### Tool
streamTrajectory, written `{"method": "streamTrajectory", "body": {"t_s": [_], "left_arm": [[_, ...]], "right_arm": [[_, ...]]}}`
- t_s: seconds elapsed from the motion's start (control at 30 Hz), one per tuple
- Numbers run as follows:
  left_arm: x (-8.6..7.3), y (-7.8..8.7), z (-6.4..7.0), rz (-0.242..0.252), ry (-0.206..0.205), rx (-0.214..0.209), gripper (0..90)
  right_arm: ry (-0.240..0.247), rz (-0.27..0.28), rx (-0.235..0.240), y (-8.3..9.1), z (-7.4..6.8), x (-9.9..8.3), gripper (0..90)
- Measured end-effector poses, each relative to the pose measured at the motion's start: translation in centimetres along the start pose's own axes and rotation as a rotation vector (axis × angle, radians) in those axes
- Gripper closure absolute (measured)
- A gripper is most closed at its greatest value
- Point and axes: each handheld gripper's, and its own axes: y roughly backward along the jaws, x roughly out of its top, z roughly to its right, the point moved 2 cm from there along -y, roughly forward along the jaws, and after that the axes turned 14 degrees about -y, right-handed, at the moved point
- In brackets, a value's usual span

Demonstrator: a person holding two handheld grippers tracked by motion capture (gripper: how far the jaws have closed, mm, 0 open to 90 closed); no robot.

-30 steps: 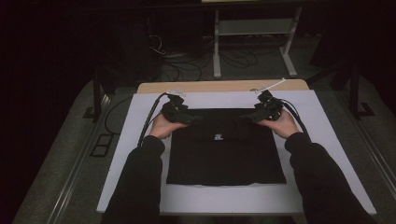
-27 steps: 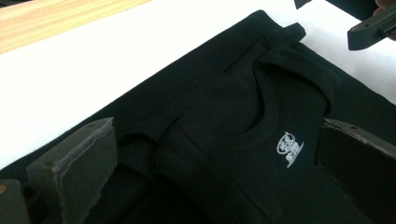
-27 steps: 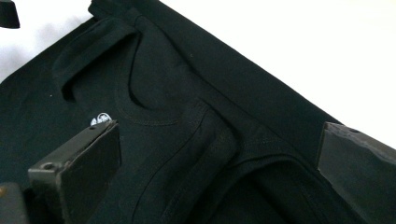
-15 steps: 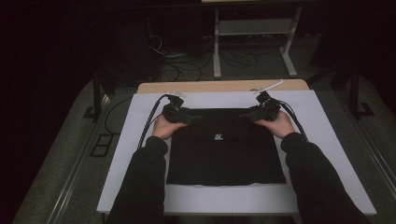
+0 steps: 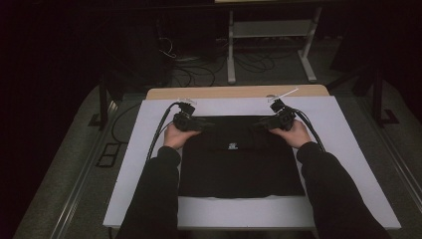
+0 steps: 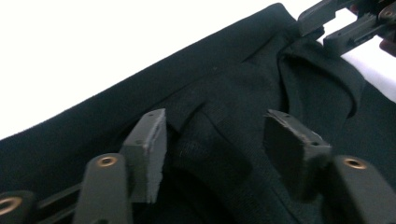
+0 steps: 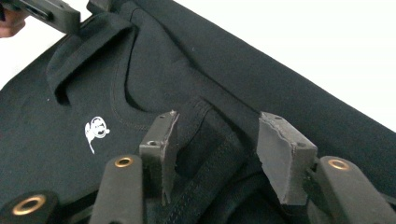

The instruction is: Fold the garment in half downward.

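Observation:
A black garment (image 5: 239, 169) lies folded flat on a white board (image 5: 144, 164), with a small white logo (image 5: 232, 147) near its middle. My left gripper (image 5: 199, 123) is at its far left corner and my right gripper (image 5: 263, 123) at its far right corner, both pointing inward. In the left gripper view my left gripper (image 6: 217, 128) is open, and a raised fold of the black fabric (image 6: 210, 140) lies between its pads. My right gripper (image 7: 219, 128) is open too, straddling a stitched hem fold (image 7: 210, 140), with the logo (image 7: 95, 130) to its left.
The board rests on a wooden table (image 5: 239, 92) and has bare white margins on all sides. Behind the table are a metal frame (image 5: 271, 30) and cables on the floor (image 5: 199, 64). The person's dark sleeves (image 5: 154, 199) lie over the board's near half.
The right gripper has shifted slightly inward, toward the left, along the garment's far edge. The left gripper has barely moved.

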Motion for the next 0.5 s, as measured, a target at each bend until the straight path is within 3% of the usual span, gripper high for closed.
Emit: {"method": "streamTrajectory", "body": {"t_s": [0.23,0.33,0.47,0.5], "left_arm": [[-0.32,-0.46,-0.06,-0.019,0.002,-0.002,56.9],[-0.3,-0.59,0.09,-0.027,-0.006,-0.001,63.8],[-0.16,-0.47,0.3,-0.027,-0.012,0.012,80.4],[-0.13,-0.42,0.39,-0.028,-0.019,0.016,80.4]], "right_arm": [[-0.001,-0.013,0.003,-0.42,0.19,-0.15,64.7],[-0.018,-0.028,0.033,-0.54,0.3,-0.24,73.4],[-0.025,-0.053,0.044,-0.45,0.37,-0.37,82.9],[-0.025,-0.053,0.044,-0.45,0.37,-0.37,82.9]]}}
